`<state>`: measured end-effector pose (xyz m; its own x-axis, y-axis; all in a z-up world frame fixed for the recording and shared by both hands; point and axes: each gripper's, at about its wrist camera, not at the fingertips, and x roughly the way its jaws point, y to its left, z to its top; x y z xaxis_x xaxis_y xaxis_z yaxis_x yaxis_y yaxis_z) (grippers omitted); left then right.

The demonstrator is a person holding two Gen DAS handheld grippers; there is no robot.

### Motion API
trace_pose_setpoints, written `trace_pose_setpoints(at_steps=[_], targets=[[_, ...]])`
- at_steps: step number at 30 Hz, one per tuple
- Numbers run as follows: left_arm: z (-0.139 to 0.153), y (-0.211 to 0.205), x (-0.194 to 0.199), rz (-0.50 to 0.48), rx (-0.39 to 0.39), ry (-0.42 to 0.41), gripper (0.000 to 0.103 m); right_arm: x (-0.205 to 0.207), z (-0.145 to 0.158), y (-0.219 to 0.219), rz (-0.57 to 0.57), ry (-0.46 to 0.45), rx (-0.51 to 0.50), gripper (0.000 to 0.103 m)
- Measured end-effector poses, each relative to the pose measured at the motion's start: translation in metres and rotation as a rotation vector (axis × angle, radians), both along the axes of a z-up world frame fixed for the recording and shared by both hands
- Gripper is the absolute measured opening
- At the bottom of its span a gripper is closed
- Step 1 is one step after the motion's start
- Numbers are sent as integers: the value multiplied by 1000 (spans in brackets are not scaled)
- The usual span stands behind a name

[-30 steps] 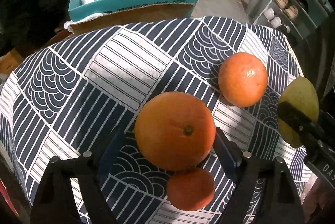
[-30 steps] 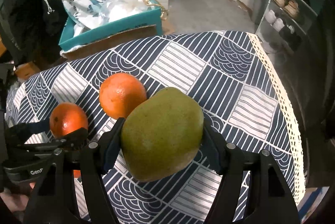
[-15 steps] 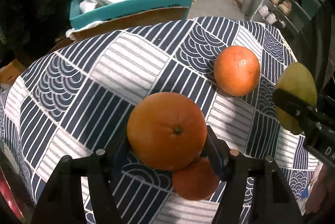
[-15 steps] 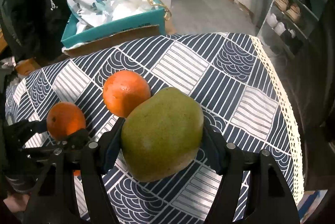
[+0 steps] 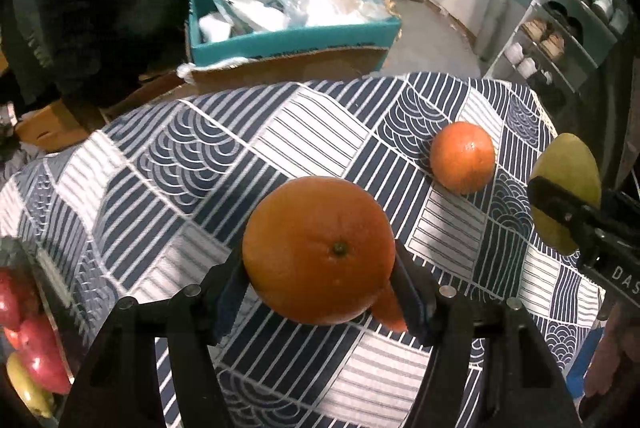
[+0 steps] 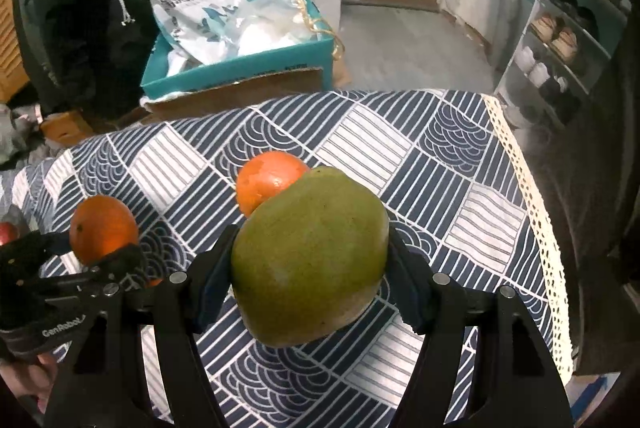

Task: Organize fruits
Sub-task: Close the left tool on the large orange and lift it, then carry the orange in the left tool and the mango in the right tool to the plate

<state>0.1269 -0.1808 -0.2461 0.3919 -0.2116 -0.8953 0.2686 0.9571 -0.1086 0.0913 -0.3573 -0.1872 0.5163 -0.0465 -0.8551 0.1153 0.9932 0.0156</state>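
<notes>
On hand-held gripper (image 6: 86,264): "GenRobot"

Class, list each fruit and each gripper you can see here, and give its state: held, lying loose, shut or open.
Left gripper: shut on the large orange.
Large orange: held, lifted clear of the cloth.
Right gripper: shut on the mango.
Mango: held.
Second orange: lying loose on the tablecloth.
Small orange: mostly hidden.

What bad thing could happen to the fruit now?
The big orange is pinched between the left gripper pads only at its sides, so it might slip out and land on the small orange below it. The right gripper holds a heavy-looking mango the same way; it could drop and bump the orange on the tablecloth.
</notes>
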Motion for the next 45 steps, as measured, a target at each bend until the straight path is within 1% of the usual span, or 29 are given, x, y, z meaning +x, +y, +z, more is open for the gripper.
trace_pose_setpoints(at_steps=[4, 11, 19, 23, 27, 37, 45], targets=[[16, 10, -11, 13, 1, -33, 68, -5, 11, 9, 20, -16, 3, 70], [37, 30, -30, 37, -14, -50, 68, -11, 31, 28, 55, -46, 25, 70], [62, 62, -49, 77, -16, -83, 68, -21, 56, 67, 143, -78, 20, 70], [74, 78, -57, 102, -13, -99, 68, -27, 64, 82, 177, -86, 35, 70], [83, 92, -67, 116, -7, -122, 68, -32, 73, 97, 205, -96, 46, 70], [102, 135, -88, 177, -19, -138, 68, -41, 91, 134, 279, -118, 71, 70], [108, 165, -103, 224, -14, -148, 68, -46, 96, 165, 342, -126, 88, 70]])
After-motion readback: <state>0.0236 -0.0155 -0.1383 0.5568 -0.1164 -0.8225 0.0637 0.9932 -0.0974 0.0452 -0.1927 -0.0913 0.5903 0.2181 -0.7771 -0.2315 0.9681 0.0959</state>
